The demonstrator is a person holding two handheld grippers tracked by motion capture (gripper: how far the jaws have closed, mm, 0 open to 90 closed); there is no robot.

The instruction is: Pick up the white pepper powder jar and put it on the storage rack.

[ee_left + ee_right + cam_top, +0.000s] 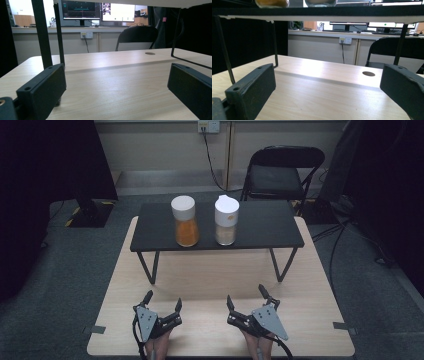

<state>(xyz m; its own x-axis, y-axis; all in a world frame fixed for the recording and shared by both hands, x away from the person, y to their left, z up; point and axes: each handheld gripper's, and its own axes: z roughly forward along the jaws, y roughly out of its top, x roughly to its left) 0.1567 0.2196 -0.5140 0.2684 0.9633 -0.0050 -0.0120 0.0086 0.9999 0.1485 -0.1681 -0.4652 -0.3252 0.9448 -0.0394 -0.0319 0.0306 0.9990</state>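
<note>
- Left gripper [162, 304], black two-jaw tool with grey three-cornered plate: resting low at the near edge of the pale wooden table [320, 285], jaws spread wide, nothing between them.
- Right gripper [246, 296], same build: likewise at the near edge, right of the first and apart from it, jaws spread wide and empty.
- Clear flared jar of orange powder with white round cap [185, 221]: upright on the low black shelf with thin wire legs [260, 222], left of centre, well apart from both grippers.
- Clear straight jar of pale grains with white spouted lid [226, 220]: upright just beside the orange jar, to its right, not touching it.
- Obstructions: shelf raised on black wire legs [42, 35], standing between grippers and jars; seen from below in the right gripper view, jar bases [272, 3] visible above the shelf edge.
- Bare table between grippers and shelf legs; round cable hole [368, 73] in the far part of the top.
- Grey tape tabs [345, 326] at both near table sides.
- Beyond the table: black folding chair [282, 170], wall socket with cable [208, 126], dark curtains at both sides, grey carpeted floor [75, 270].
- Monitors [98, 10] on a counter at the back wall, seen in the left gripper view.
- Lighting dim overall.
</note>
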